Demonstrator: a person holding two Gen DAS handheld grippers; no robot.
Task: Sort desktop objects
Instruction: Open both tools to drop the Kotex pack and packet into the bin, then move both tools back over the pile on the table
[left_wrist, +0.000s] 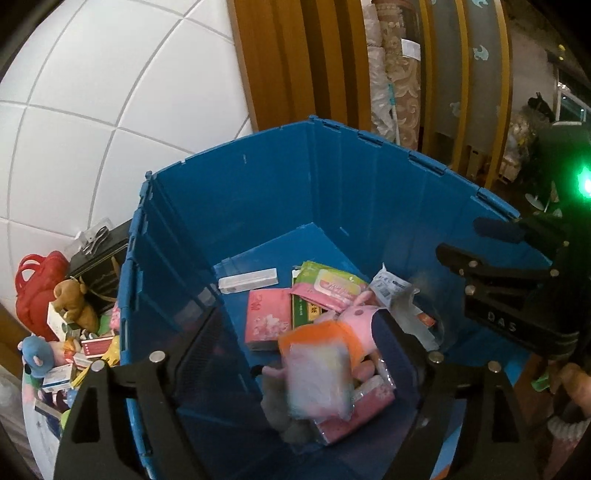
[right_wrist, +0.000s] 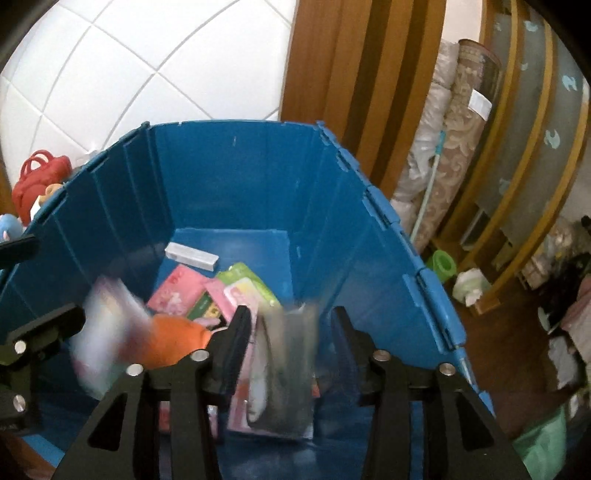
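Both grippers hang over a tall blue crate (left_wrist: 258, 192) that also fills the right wrist view (right_wrist: 236, 177). My left gripper (left_wrist: 299, 354) is open; a blurred pale packet (left_wrist: 319, 376) is in the air between its fingers, falling free. My right gripper (right_wrist: 291, 332) is open; a blurred clear pouch (right_wrist: 284, 369) drops between its fingers. On the crate floor lie pink tissue packs (left_wrist: 264, 319), a green wipes pack (left_wrist: 332, 280), a white box (left_wrist: 247, 282) and a pink plush with orange top (left_wrist: 354, 325).
Left of the crate a pile stands on the desk: red bag (left_wrist: 37, 280), brown teddy (left_wrist: 75, 302), blue plush (left_wrist: 35, 354), small boxes (left_wrist: 59, 376). White tiled wall behind. Rolled carpets (right_wrist: 454, 147) and wooden frames at right.
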